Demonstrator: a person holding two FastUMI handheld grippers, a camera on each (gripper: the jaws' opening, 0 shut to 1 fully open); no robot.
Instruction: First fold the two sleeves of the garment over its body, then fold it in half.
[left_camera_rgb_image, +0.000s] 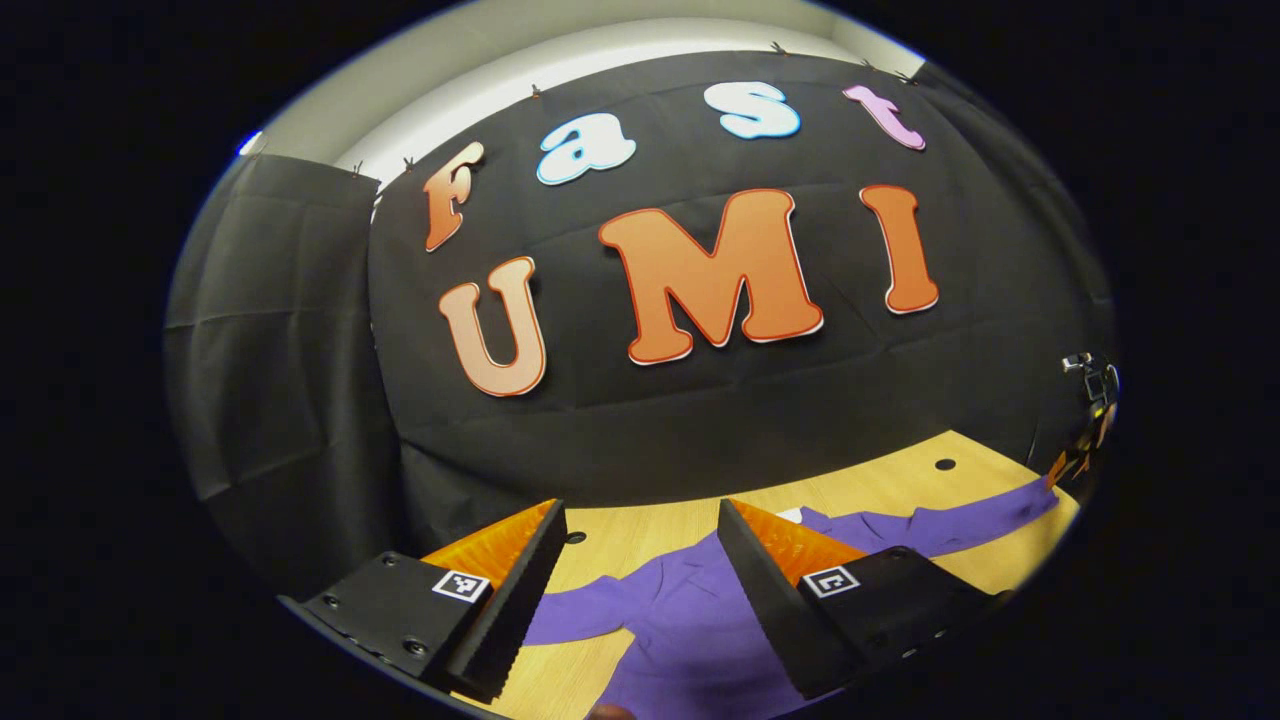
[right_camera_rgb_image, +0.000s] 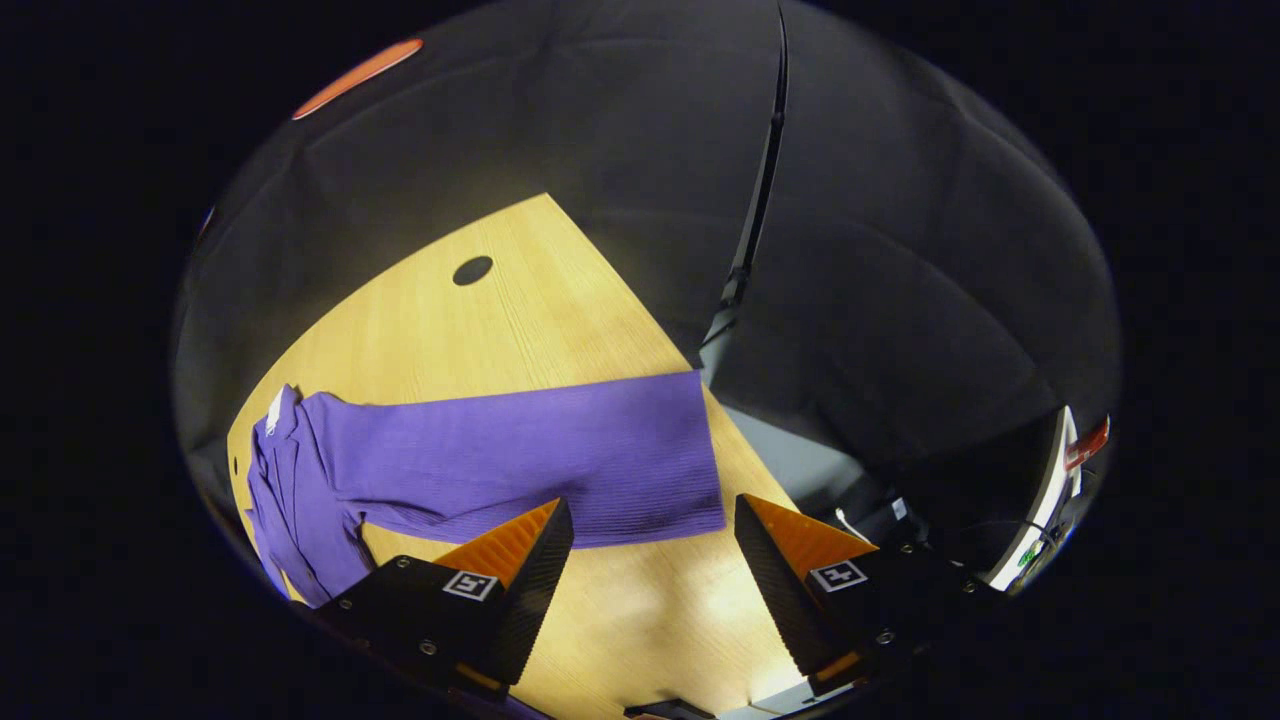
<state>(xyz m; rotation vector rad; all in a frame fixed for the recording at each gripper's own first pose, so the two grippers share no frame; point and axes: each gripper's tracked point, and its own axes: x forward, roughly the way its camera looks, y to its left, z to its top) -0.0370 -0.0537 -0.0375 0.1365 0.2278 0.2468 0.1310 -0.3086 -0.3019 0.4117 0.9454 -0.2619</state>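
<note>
Sleeves lie spread flat, unfolded, so the purple garment (left_camera_rgb_image: 690, 620) on the wooden table (right_camera_rgb_image: 520, 300) is ready for its first fold. Right gripper (right_camera_rgb_image: 650, 570), jaws apart and empty, hovers with the sleeve cuff (right_camera_rgb_image: 640, 460) at twelve o'clock, probably its pickup. Left gripper (left_camera_rgb_image: 640, 590) gapes above the body.

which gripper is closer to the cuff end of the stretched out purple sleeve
Right. The right gripper hovers open just short of the sleeve's cuff on the table. The left gripper is open over the garment's body, with that sleeve running away from it.
</note>
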